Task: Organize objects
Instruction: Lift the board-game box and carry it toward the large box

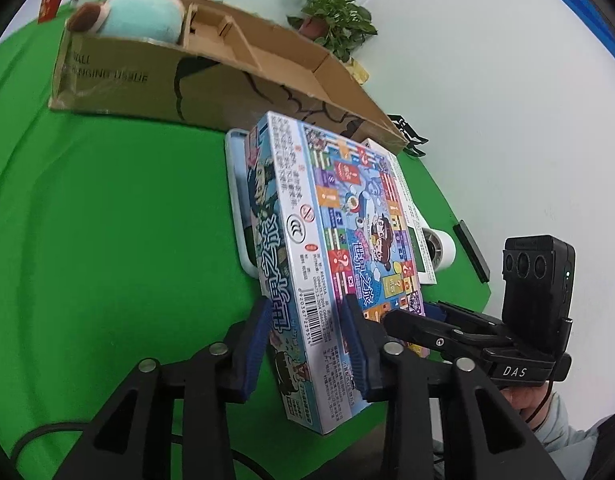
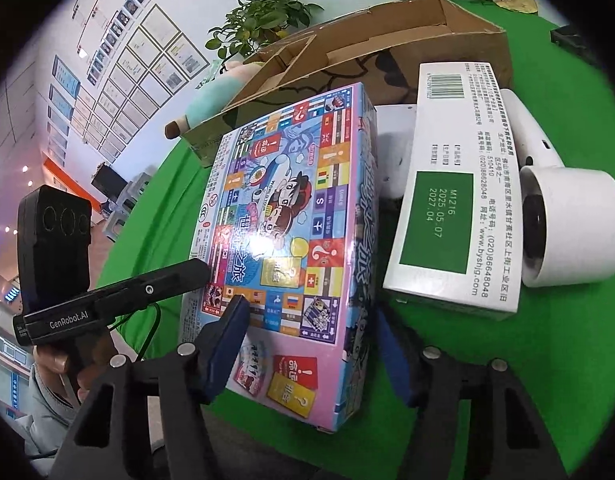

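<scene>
A colourful board-game box (image 1: 339, 216) stands tilted on its long edge on the green table (image 1: 107, 200). My left gripper (image 1: 307, 308) is shut on it, with the blue pads pressing both sides of its narrow barcode face. In the right wrist view the same game box (image 2: 283, 216) fills the gap of my right gripper (image 2: 311, 312). One pad lies on the printed face and the other on the side panel, so that gripper is shut on the box too. Each gripper shows in the other's view: the right gripper (image 1: 415, 312) and the left gripper (image 2: 195, 268).
An open cardboard box (image 1: 227, 76) with dividers stands behind, and a teal plush toy (image 1: 143, 12) sits in its left end. A white carton with a green panel (image 2: 451, 208) and a white hair-dryer-like device (image 2: 567, 224) lie right of the game box. Potted plants (image 1: 335, 20) stand at the back.
</scene>
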Tool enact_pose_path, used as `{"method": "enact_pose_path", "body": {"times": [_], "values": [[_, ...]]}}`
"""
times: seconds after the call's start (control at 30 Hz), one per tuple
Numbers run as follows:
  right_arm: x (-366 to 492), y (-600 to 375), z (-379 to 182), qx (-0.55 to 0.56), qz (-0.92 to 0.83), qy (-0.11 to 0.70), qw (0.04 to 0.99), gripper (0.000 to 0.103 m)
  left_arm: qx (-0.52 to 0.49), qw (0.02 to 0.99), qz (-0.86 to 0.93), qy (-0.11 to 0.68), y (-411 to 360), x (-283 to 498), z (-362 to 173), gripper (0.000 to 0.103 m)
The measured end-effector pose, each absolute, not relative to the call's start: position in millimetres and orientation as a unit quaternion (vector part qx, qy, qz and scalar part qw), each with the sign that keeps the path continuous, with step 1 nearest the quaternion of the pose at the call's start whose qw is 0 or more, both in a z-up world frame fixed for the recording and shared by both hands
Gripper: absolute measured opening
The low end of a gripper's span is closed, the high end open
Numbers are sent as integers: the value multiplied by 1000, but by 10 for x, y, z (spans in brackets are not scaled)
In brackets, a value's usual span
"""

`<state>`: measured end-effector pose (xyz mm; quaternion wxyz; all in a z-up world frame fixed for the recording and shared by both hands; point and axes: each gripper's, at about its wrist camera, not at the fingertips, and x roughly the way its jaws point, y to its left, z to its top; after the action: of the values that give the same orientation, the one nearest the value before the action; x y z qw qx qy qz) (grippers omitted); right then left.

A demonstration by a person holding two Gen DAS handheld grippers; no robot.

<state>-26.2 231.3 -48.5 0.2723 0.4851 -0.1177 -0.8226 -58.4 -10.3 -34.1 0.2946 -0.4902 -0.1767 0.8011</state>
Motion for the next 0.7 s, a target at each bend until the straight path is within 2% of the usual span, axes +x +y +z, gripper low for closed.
{"method": "enact_pose_path", "body": {"times": [0.1,0.47,0.7], "values": [[-274,2326,-488,485,-821,-119,275,61,-497,295,797,-178,-68,-580,-389,46],[-210,2297,-453,471,-832,-111,270,61,-493,281,807,-165,-51,-523,-328,44],[-177,2194,-280,437,-848,-106,282,60,-449,263,841,-148,-98,-450,23,44]]}}
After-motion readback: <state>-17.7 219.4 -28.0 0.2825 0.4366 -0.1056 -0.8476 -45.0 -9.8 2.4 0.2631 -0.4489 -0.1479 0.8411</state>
